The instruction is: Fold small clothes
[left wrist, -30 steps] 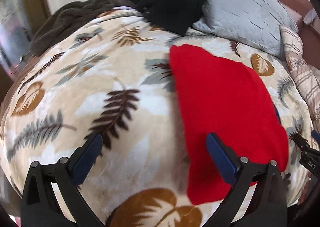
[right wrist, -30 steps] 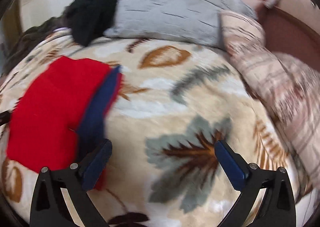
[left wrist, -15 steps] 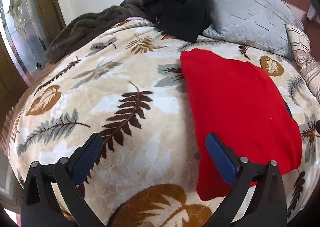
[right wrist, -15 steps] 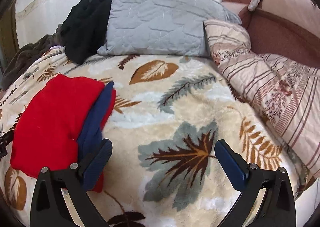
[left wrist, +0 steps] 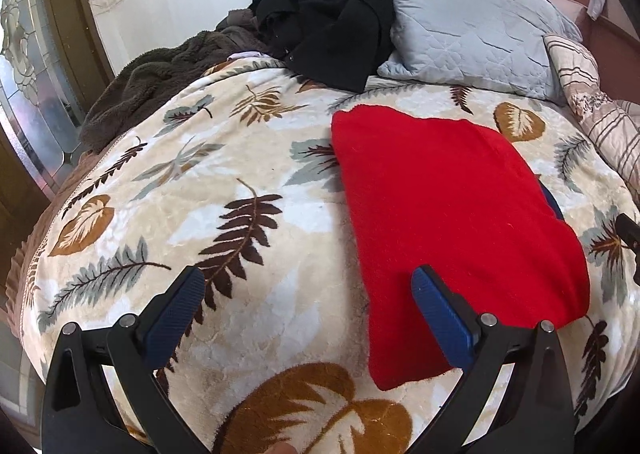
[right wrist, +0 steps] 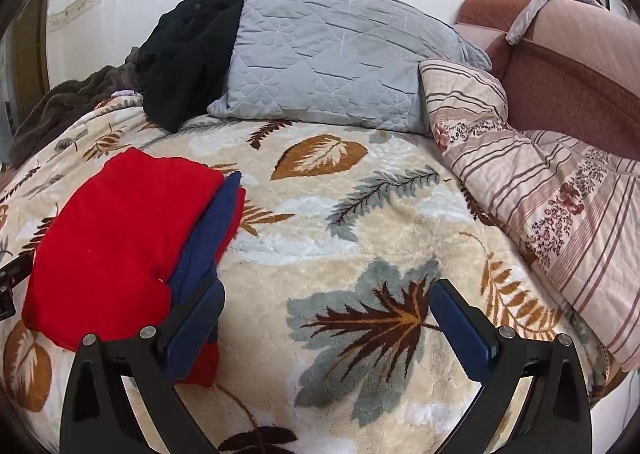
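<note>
A folded red garment (left wrist: 448, 206) lies flat on the leaf-patterned blanket (left wrist: 224, 190). In the right wrist view it (right wrist: 116, 238) shows a blue inner layer (right wrist: 208, 238) along its right edge. My left gripper (left wrist: 308, 294) is open and empty, held above the blanket just left of the garment's near edge. My right gripper (right wrist: 326, 302) is open and empty, above the blanket to the right of the garment. The tip of the right gripper shows at the right edge of the left wrist view (left wrist: 630, 230).
A grey quilted pillow (right wrist: 332, 66), a black coat (left wrist: 328, 10) and a brown fleece (left wrist: 156, 82) lie at the head of the bed. A striped quilt (right wrist: 552, 206) lies on the right beside a reddish sofa (right wrist: 568, 78). A glass door (left wrist: 28, 94) stands at the left.
Both grippers have drawn back and up from the red garment, so more of the bed and room shows. The garment lies still. Both grippers stay open.
</note>
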{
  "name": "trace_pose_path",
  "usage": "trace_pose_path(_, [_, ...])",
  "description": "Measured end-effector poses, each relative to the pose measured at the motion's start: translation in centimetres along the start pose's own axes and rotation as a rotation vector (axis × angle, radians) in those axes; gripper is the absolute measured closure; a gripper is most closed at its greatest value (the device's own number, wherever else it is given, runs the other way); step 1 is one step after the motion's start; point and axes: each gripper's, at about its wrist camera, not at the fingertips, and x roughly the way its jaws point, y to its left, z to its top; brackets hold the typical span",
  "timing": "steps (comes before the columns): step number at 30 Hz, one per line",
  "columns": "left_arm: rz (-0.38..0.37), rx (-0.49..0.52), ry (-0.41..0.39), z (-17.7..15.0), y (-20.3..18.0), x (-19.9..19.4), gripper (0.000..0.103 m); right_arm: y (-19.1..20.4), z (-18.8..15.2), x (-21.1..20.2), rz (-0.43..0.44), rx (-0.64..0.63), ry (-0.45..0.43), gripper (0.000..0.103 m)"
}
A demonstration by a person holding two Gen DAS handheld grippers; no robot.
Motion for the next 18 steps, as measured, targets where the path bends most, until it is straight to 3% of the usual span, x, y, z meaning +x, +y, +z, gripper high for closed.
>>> trace_pose_path(18, [-0.052, 0.017, -0.033, -0.1, -0.7, -1.3, 0.000, -0.2, -0.1, 0.2, -0.008, -0.004, 0.010, 0.000])
